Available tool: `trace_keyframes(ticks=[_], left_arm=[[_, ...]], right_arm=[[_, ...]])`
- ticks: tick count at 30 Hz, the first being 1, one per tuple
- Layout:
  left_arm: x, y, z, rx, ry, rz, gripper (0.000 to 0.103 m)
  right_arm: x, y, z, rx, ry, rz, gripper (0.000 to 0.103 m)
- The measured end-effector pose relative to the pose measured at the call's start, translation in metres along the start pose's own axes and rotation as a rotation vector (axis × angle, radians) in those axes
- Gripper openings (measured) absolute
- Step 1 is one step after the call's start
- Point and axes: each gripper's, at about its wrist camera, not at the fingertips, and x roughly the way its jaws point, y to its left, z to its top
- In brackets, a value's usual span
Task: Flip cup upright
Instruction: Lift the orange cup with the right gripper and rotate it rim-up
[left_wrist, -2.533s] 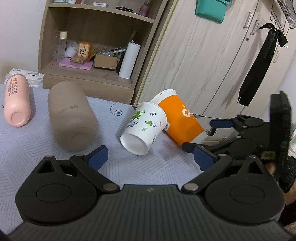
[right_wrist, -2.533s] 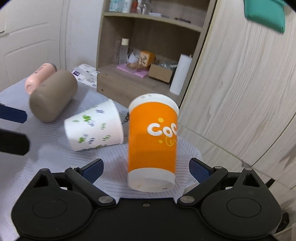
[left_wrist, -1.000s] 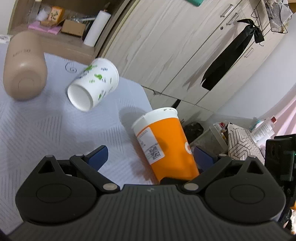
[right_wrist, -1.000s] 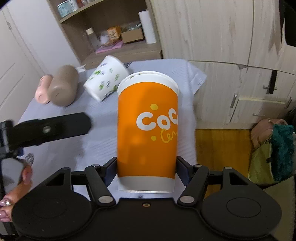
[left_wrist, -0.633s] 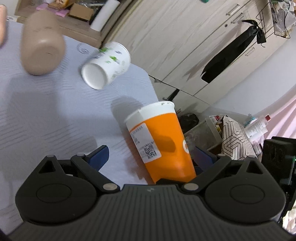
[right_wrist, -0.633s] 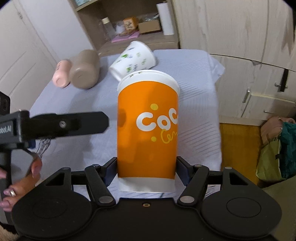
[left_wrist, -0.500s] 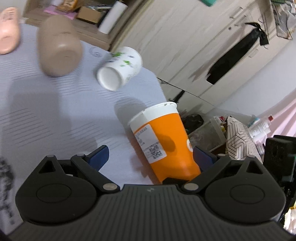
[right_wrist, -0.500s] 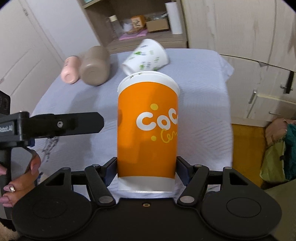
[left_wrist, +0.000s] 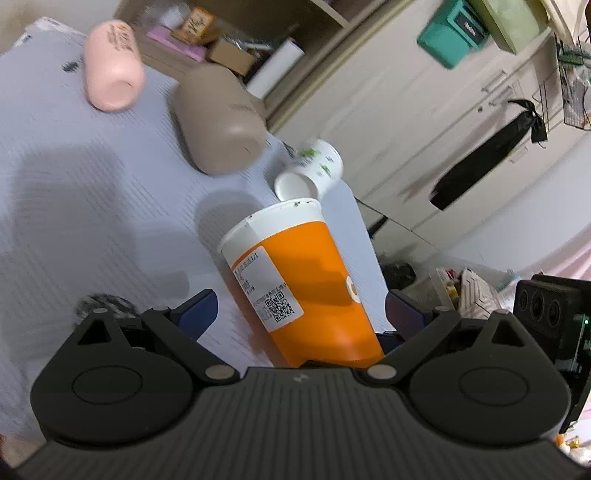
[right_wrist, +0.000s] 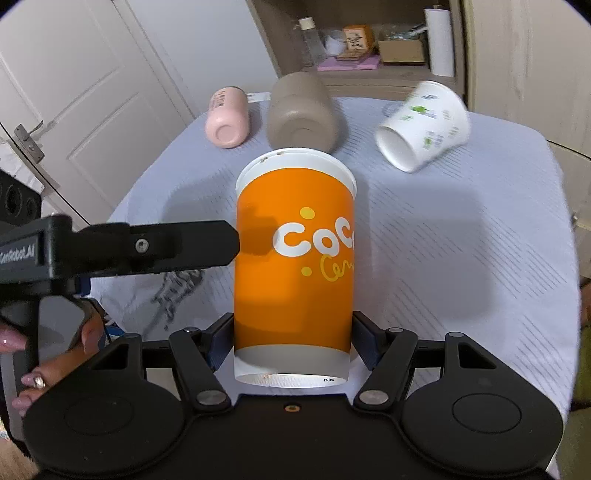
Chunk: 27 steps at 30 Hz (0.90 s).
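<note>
My right gripper (right_wrist: 293, 347) is shut on the orange paper cup (right_wrist: 295, 266), gripping it near its base, with the white rim pointing away from me above the table. The same orange cup (left_wrist: 295, 280) fills the middle of the left wrist view, between the wide-apart fingers of my left gripper (left_wrist: 299, 310), which is open and holds nothing. The left gripper's body (right_wrist: 122, 247) reaches in from the left in the right wrist view, its tip close to the cup's side.
A white paper cup with green print (right_wrist: 424, 127) (left_wrist: 310, 173) lies on its side on the pale cloth-covered table (right_wrist: 461, 240). A tan bottle (right_wrist: 301, 110) and a pink bottle (right_wrist: 227, 118) lie behind. A shelf unit (right_wrist: 369, 48) and wardrobe doors (left_wrist: 424, 122) stand beyond.
The right gripper has kept its hold on the orange cup and swung it over the table. The left gripper has turned, bringing the bottles into its view, and stays open beside the cup.
</note>
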Motion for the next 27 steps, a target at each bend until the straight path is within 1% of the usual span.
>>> trace_keyframes(ticks=[4,6,8,11,14,16,17,19,21,23,24,25,26,27], left_arm=[[-0.005,0.01,0.003,-0.011,-0.017,0.037,0.098],[-0.009,0.017,0.007,-0.005,-0.043,0.076,0.098],[-0.012,0.024,0.01,-0.004,-0.074,0.1,0.098],[-0.013,0.034,0.013,-0.023,-0.082,0.084,0.098],[-0.01,0.037,0.016,-0.035,-0.072,0.075,0.098],[-0.009,0.038,0.018,-0.036,-0.066,0.06,0.098],[-0.008,0.039,0.017,-0.039,-0.063,0.053,0.098],[-0.005,0.04,0.016,-0.046,-0.056,0.062,0.098],[-0.003,0.043,0.016,-0.055,-0.05,0.081,0.098],[-0.002,0.046,0.015,-0.064,-0.042,0.079,0.095],[-0.002,0.048,0.016,-0.079,-0.042,0.059,0.088],[-0.003,0.05,0.016,-0.098,-0.045,0.028,0.079],[-0.004,0.052,0.017,-0.106,-0.046,0.001,0.076],[-0.004,0.052,0.017,-0.101,-0.049,-0.006,0.075]], right_arm=[[0.014,0.013,0.01,0.002,-0.009,0.047,0.072],[0.02,0.019,0.014,-0.004,-0.003,0.074,0.072],[0.025,0.022,0.016,-0.011,0.008,0.078,0.072],[0.031,0.022,0.019,-0.021,0.027,0.08,0.072],[0.034,0.022,0.023,-0.035,0.04,0.09,0.072],[0.034,0.023,0.026,-0.065,0.047,0.104,0.076],[0.035,0.024,0.027,-0.08,0.048,0.115,0.08],[0.037,0.027,0.032,-0.108,0.053,0.138,0.086],[0.037,0.029,0.036,-0.129,0.051,0.138,0.088],[0.036,0.028,0.04,-0.143,0.056,0.143,0.088],[0.038,0.027,0.042,-0.144,0.059,0.146,0.087],[0.039,0.027,0.045,-0.147,0.061,0.144,0.087],[0.041,0.026,0.048,-0.145,0.058,0.139,0.084],[0.042,0.025,0.05,-0.135,0.055,0.138,0.076]])
